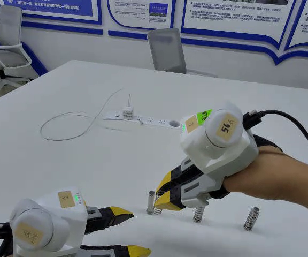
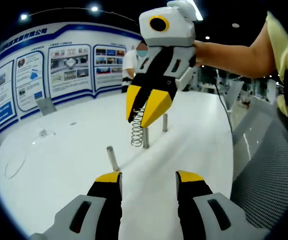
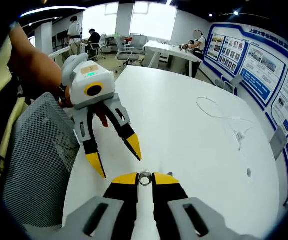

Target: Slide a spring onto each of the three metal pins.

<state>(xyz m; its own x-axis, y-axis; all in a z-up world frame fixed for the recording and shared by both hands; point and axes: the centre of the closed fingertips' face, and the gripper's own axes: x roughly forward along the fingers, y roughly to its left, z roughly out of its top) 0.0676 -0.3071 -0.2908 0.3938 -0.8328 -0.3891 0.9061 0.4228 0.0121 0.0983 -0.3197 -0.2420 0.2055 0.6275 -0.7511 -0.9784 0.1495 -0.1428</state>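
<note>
The right gripper (image 1: 163, 201) has its jaws pinched on a spring (image 2: 137, 131). It grips the top coils, so the spring hangs upright with its lower end down by the table (image 1: 90, 166), just beside a bare pin (image 2: 145, 138) and not on it. In the right gripper view the spring appears end-on as a small ring between the yellow tips. The left gripper (image 2: 149, 178) is spread wide with nothing between its jaws. It hovers low by the table's near edge, left of the pins and pointed at them. Just ahead of its left jaw stands a second pin (image 2: 113, 158), bare and apart from both grippers. A third pin (image 2: 165, 122) stands beyond the held spring, farther from the left gripper. In the head view a second spring (image 1: 198, 214) stands upright under the right gripper's body. A third spring (image 1: 251, 218) stands farther right along the near edge, below the person's wrist. These two may be seated on pins, but the view is too coarse to be sure.
</note>
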